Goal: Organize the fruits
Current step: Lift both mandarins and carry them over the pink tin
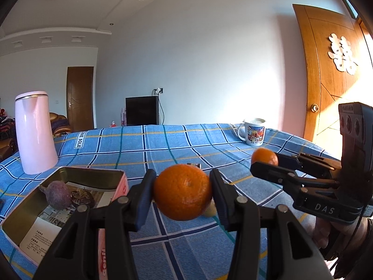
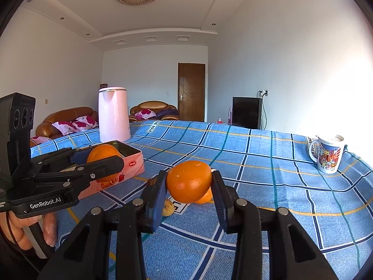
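Pink kettle (image 1: 35, 133) behind tin (image 1: 70, 175); mug (image 1: 254, 131) far right.

- Left wrist view: looks forward along the left gripper (image 1: 183, 192), slightly downward across the blue checked tablecloth (image 1: 163, 144), toward the far white wall; very near an orange (image 1: 183, 191) held between the fingers.
- Right wrist view: looks forward along the right gripper (image 2: 189, 183), slightly downward, toward the far door (image 2: 191, 92); equally near its own orange (image 2: 188, 180).
- Shared: tablecloth, pink jug (image 1: 35, 131), tin (image 1: 70, 186), mug (image 1: 254, 131), and each other's gripper.
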Tool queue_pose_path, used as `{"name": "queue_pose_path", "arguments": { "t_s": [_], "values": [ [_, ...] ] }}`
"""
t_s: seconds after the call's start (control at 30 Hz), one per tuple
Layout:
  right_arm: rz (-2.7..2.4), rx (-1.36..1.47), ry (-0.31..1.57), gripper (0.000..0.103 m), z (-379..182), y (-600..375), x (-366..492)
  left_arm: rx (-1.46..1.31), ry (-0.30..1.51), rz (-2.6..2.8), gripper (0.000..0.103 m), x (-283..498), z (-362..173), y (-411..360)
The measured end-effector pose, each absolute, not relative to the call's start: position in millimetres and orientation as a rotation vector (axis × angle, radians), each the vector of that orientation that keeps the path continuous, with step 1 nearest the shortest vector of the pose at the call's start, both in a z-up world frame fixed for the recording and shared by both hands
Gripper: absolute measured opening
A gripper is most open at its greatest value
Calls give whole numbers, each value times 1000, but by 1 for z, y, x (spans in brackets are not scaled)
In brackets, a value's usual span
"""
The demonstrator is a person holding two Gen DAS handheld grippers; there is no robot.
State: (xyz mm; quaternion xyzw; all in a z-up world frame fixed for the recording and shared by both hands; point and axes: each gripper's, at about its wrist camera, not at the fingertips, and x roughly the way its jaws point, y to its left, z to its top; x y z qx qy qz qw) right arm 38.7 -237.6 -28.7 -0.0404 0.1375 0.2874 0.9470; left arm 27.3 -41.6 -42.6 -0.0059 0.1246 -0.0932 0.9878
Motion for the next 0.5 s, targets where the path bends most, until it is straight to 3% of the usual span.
{"name": "queue_pose_path", "arguments": {
  "t_s": [0.5],
  "values": [
    [601, -101, 353, 40, -17, -219, 48, -61, 268, -145, 49, 29, -29, -16]
  ]
}}
